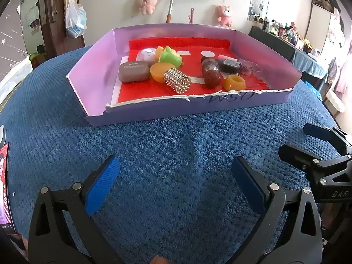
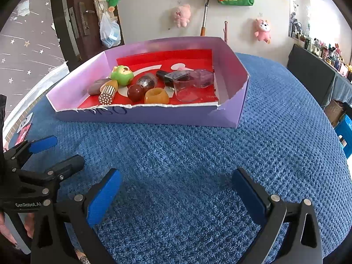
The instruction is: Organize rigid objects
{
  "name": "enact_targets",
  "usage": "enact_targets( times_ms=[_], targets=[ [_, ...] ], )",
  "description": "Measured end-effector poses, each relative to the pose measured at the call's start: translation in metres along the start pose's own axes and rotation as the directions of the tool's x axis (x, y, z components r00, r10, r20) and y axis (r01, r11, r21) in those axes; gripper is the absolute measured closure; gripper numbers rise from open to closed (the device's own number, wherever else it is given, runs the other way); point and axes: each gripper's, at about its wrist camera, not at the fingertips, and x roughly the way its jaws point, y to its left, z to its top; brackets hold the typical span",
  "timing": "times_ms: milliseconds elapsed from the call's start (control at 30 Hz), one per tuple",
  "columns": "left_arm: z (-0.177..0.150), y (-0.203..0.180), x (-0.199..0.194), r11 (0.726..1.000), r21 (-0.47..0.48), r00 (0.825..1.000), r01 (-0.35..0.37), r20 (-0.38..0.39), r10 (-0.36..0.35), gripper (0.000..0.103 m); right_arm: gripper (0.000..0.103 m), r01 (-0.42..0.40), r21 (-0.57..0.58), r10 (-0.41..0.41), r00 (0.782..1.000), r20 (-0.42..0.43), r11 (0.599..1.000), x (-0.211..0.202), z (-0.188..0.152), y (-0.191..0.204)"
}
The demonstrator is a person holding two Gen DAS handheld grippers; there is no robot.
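left gripper (image 1: pixel 175 183): jaws wide, empty, over blue mat (image 1: pixel 176 145)
right gripper (image 2: pixel 176 194): jaws wide, empty
box (image 1: pixel 154 107): 12 o'clock, on mat
toys, jars: inside box

Blue cover (image 1: pixel 176 145): rough, looped cloth pile, matt. Purple tray (image 1: pixel 154 112): matt card, near edge torn to white fibre; floor lined with glossy red paper (image 1: pixel 140 92). Studded cylinder (image 1: pixel 177 81): shiny metal. Amber ring (image 1: pixel 234 83): smooth, waxy gloss. Brown case (image 1: pixel 133 72): matt plastic. Cup (image 2: pixel 187 90) near the right wall: clear, glassy. Gripper pads (image 2: pixel 103 198): blue, finely textured.
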Motion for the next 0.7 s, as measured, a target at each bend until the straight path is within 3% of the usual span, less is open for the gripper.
enact_targets(
  times_ms=[700],
  targets=[
    [-0.0064,-0.0034,0.0006,0.999,0.023,1.000,-0.027,0.002,0.027,0.000,0.000,0.041,-0.038,-0.041,0.999,0.005,0.998,0.0059,-0.0058,0.0081]
  ],
)
